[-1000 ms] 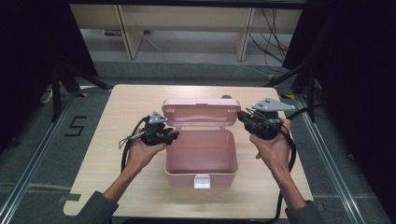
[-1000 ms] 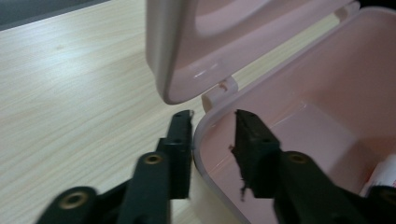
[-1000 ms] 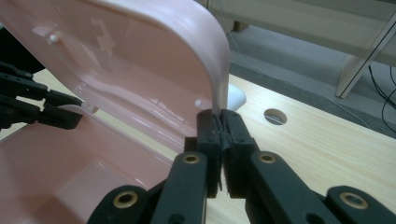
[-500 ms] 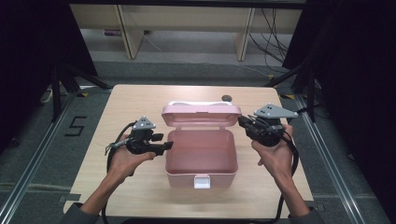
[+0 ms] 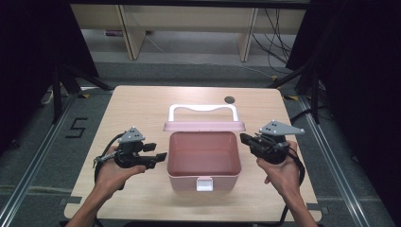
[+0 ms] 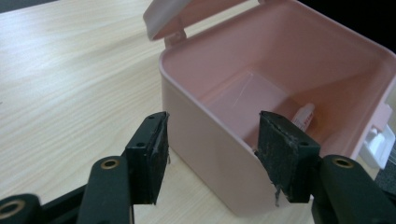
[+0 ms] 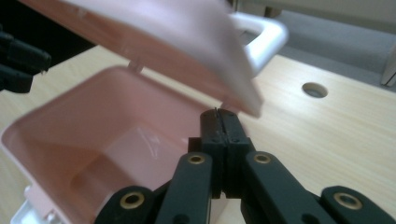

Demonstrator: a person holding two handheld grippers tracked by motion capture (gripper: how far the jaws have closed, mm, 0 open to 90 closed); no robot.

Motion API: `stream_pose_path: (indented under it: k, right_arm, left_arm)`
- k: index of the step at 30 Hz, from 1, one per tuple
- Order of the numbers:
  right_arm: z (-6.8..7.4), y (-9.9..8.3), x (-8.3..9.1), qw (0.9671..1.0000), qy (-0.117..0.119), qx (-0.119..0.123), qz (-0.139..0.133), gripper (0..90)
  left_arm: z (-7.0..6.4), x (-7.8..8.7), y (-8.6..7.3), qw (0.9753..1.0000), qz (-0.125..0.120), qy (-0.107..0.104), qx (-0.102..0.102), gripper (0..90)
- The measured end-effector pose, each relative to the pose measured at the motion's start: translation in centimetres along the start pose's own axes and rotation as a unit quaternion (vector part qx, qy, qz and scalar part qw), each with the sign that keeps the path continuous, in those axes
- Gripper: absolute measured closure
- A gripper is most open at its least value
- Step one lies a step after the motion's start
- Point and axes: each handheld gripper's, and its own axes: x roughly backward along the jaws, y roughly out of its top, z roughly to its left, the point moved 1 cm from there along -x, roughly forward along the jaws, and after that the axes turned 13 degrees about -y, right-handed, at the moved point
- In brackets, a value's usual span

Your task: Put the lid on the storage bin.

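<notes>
A pink box (image 5: 203, 163) sits in the middle of the wooden table (image 5: 137, 104), and its lid (image 5: 204, 126) stands up at the far edge with a white handle (image 5: 202, 109) on top. The white latch (image 5: 204, 183) faces the near side, toward the person. The box looks a little wider from left to right than from near to far.

The left gripper (image 5: 161, 157) is just to the left of the box and points right at its left wall. Its jaws are wide apart, and in the left gripper view they frame the near left corner of the box (image 6: 210, 140). A small white tube (image 6: 303, 115) lies inside on the bottom, though it is hard to see what it is.

The right gripper (image 5: 243, 138) is just to the right of the box, near the far right corner under the lid. Its jaws are pressed together with nothing between them.

The tube lies nearer the right wall, I think, so the right gripper seems closer to it. It would have to open first and reach down.
</notes>
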Motion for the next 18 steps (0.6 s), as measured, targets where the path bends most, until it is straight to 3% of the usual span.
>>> stream_pose_path:
  k: [3,4,6,7,8,10,11,12,13,14,16,17,18]
  right_arm:
    - [0.2,-0.6,-0.3,1.0,0.004,0.003,0.006,90.0]
    - [0.3,-0.8,-0.4,0.9999,0.01,-0.005,0.008,90.0]
    - [0.4,-1.1,-0.4,0.9997,0.02,-0.011,0.014,90.0]
    - [0.4,-1.4,-0.4,0.9998,0.015,0.0,0.009,90.0]
    - [0.4,-1.5,-0.3,0.9996,0.02,-0.005,0.018,90.0]
    - [0.5,-1.7,-0.2,0.9993,0.026,-0.009,0.025,90.0]
    - [0.2,-2.0,0.0,0.9993,0.028,-0.002,0.027,90.0]
    - [0.3,-2.2,0.2,0.9989,0.027,-0.016,0.034,90.0]
    - [-0.1,-2.4,0.1,0.9994,0.025,-0.001,0.025,90.0]
    - [-0.1,-2.5,0.1,0.9991,0.036,-0.005,0.024,90.0]
    - [-0.2,-2.7,0.3,0.9987,0.035,-0.016,0.032,90.0]
    - [-0.3,-3.1,0.5,0.9978,0.045,-0.032,0.038,90.0]
    - [-0.5,-3.1,0.4,0.9982,0.045,-0.023,0.033,90.0]
  left_arm:
    - [-0.1,0.2,-0.6,0.9999,-0.014,-0.002,0.009,42.9]
    - [0.1,0.5,-0.7,1.0,-0.002,-0.007,0.002,42.9]
    - [0.0,0.6,-1.1,0.9999,-0.011,-0.004,0.008,42.8]
    - [0.0,0.7,-1.3,0.9999,-0.009,-0.004,0.008,42.9]
    - [-0.1,0.7,-1.4,0.9998,-0.019,-0.001,0.012,42.9]
    - [-0.2,0.8,-1.6,0.9997,-0.019,-0.005,0.014,43.0]
    - [-0.2,1.0,-1.9,1.0,-0.007,0.0,0.003,43.1]
    - [-0.3,1.0,-1.9,0.9998,-0.015,-0.003,0.011,43.1]
    - [-0.3,1.1,-2.0,0.9999,-0.013,-0.004,0.011,43.2]
    - [-0.4,1.1,-2.1,0.9999,-0.012,-0.006,0.01,43.2]
    - [-0.4,1.2,-2.2,1.0,-0.003,-0.003,0.002,43.2]
    - [-0.6,1.3,-2.4,1.0,-0.006,-0.004,0.003,43.2]
    - [-0.6,1.3,-2.4,1.0,-0.006,-0.004,0.003,43.2]
